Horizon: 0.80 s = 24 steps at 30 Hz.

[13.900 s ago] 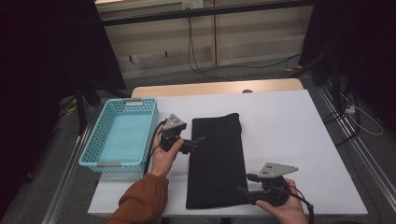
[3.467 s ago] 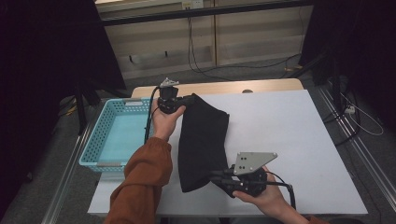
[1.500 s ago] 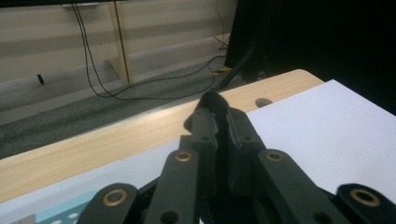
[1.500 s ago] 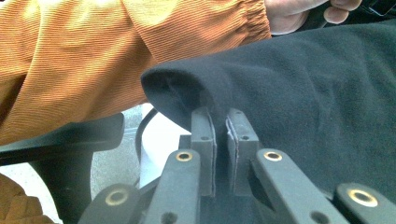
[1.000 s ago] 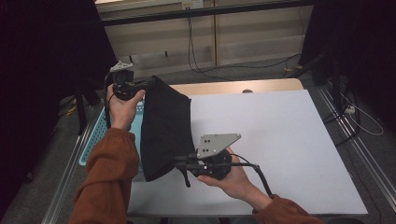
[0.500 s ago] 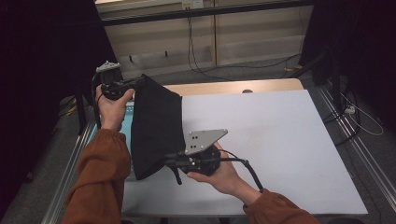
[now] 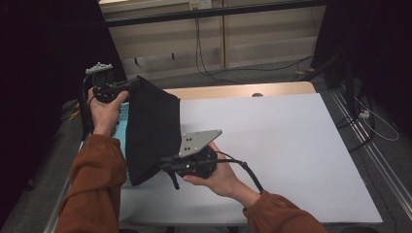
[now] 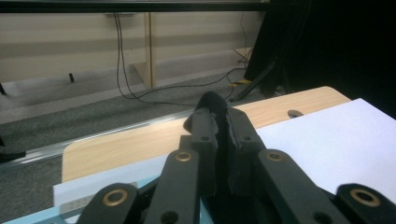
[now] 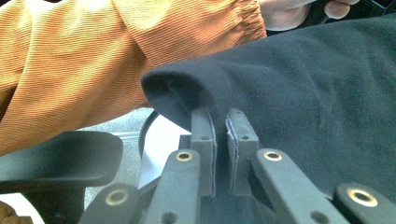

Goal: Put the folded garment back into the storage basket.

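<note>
High view: both grippers, left gripper [image 7: 127,87] and right gripper [image 7: 165,166], are clamping their jaws on the black cloth [image 7: 151,131], carrying it off the surface [image 7: 291,145] toward the blue basket [image 7: 124,110], where lowering seems next.

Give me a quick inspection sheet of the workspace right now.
Surface: white table, wooden strip at far edge.
Job's things: black cloth lifted, hanging between both grippers; blue basket mostly hidden behind it.
Clutter: nothing seen.
Grippers: left gripper shut on the cloth's top corner; right gripper shut on its lower edge.
Cables: gripper cable trails over the table; wires on floor.
Surroundings: wood wall panels, dark curtains.
</note>
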Each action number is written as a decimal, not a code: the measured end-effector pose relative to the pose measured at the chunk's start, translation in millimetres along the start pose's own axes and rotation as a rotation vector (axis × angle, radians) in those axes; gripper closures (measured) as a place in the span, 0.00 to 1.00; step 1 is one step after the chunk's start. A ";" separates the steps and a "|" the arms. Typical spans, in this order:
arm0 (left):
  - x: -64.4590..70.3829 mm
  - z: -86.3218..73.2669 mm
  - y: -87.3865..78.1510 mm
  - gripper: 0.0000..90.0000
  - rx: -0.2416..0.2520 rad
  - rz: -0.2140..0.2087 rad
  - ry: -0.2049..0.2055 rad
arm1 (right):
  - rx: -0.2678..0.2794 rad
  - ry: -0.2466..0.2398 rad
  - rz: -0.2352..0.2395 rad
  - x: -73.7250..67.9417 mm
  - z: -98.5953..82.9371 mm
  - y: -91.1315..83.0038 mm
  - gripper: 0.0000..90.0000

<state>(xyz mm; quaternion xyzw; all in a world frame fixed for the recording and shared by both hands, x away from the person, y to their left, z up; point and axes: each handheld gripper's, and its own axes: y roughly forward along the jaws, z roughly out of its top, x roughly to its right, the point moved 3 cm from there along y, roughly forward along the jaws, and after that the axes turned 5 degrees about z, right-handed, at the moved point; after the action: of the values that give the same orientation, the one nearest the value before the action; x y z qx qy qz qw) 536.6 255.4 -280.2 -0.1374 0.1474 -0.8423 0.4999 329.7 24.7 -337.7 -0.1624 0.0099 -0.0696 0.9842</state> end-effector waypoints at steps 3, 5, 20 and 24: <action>-6.3 1.0 -1.9 0.93 -0.003 0.007 -0.004 | -0.013 -0.010 0.004 2.0 2.0 7.7 0.94; -10.8 1.1 -2.8 0.93 -0.005 0.015 -0.005 | -0.015 -0.009 0.009 3.0 4.1 13.3 0.94; -32.2 -1.1 -2.6 0.92 -0.019 0.054 -0.011 | -0.012 -0.004 0.031 10.3 9.0 40.3 0.94; -39.1 -8.9 0.4 0.92 -0.038 0.073 0.003 | -0.016 0.008 0.033 12.0 4.3 48.6 0.94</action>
<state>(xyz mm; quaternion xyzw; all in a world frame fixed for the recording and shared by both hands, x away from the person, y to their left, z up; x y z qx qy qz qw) 551.7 290.7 -291.8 -0.1402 0.1691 -0.8207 0.5275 348.3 69.9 -349.2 -0.1699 0.0171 -0.0541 0.9838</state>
